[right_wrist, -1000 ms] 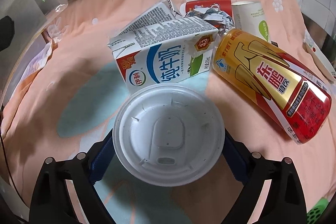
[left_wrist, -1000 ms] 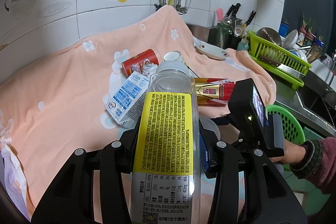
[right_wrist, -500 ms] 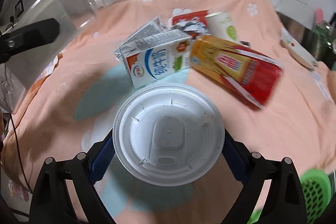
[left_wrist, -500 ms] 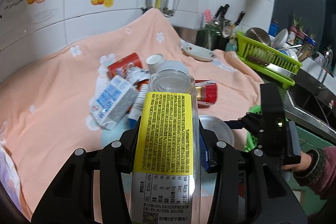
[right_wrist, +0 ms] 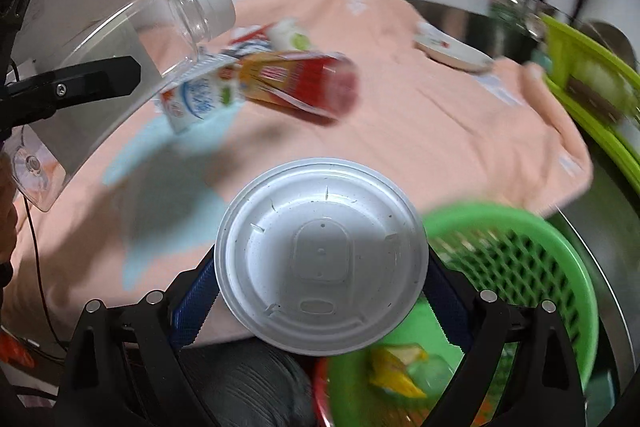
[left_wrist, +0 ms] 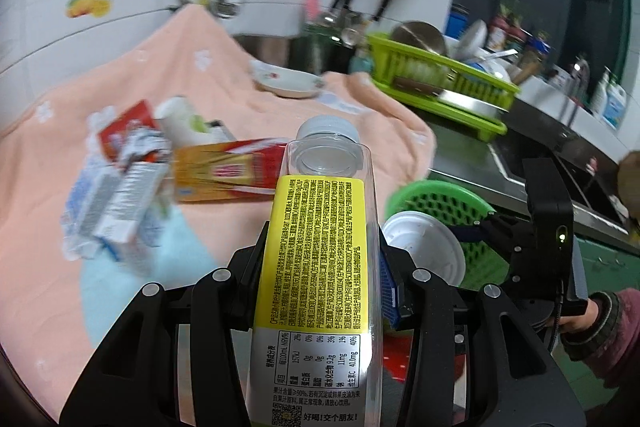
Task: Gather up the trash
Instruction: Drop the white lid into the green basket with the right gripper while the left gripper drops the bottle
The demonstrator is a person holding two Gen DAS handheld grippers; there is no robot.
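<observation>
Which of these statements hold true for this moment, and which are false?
1. The left claw grips a clear plastic bottle with a yellow label. True.
2. The right claw is empty. False: it holds a white round plastic lid.
3. The green mesh plastic basket already contains some items. True.
4. The blue-and-white milk carton is inside the basket. False: it lies on the peach cloth.
5. The bottle's white cap is missing. False: it is on.
</observation>
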